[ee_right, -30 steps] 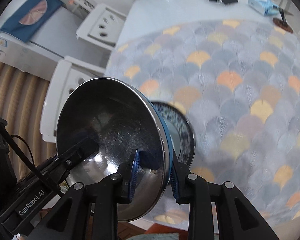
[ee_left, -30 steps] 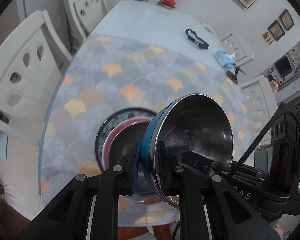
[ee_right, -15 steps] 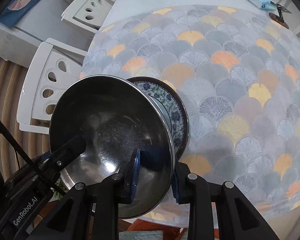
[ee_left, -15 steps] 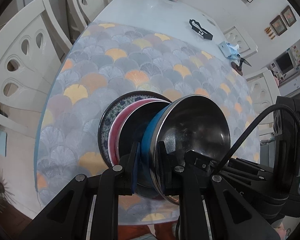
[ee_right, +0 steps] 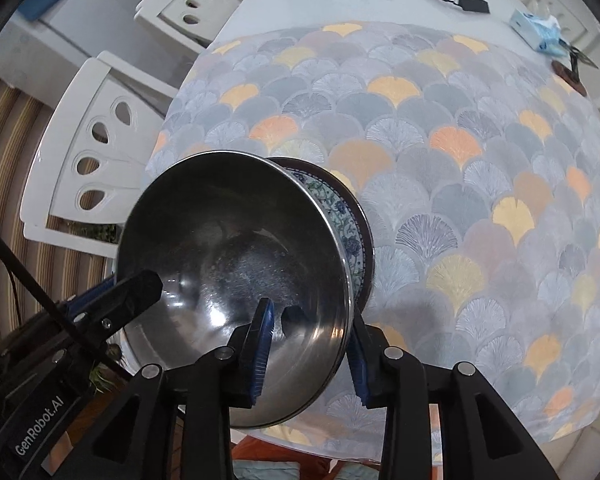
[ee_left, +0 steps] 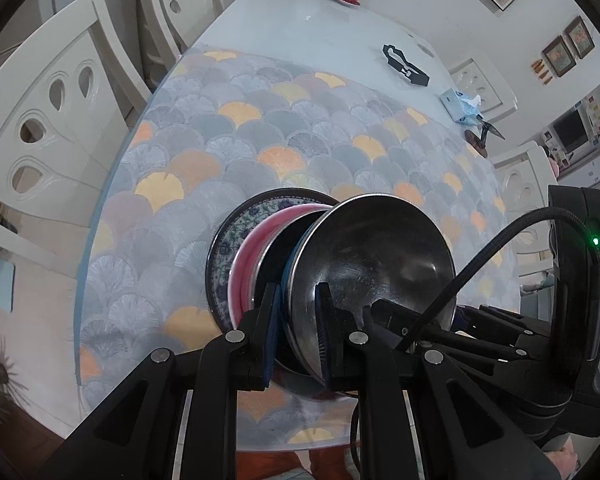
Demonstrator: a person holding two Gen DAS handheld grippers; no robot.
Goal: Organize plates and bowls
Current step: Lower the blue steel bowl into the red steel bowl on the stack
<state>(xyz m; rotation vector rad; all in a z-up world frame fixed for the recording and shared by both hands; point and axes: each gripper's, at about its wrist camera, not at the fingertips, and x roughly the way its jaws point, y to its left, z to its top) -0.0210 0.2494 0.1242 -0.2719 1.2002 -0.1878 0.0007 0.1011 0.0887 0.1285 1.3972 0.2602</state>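
Two grippers: both on the steel bowl [ee_left: 374, 264]
left gripper [ee_left: 298, 336]: clamped on the rim
right gripper [ee_right: 310, 344]: jaws just easing apart, rim between them
bowl: over the plate [ee_left: 236, 236]

Each camera sat just behind its own tool and looked steeply down along the two fingers, very near the steel bowl [ee_left: 380, 264]. The left wrist view faced it from the bowl's left, the right wrist view from its right. Both shared the bowl, the patterned plate [ee_right: 350, 220] and the bench [ee_left: 300, 32]; fisheye bending probably skewed the far edges.
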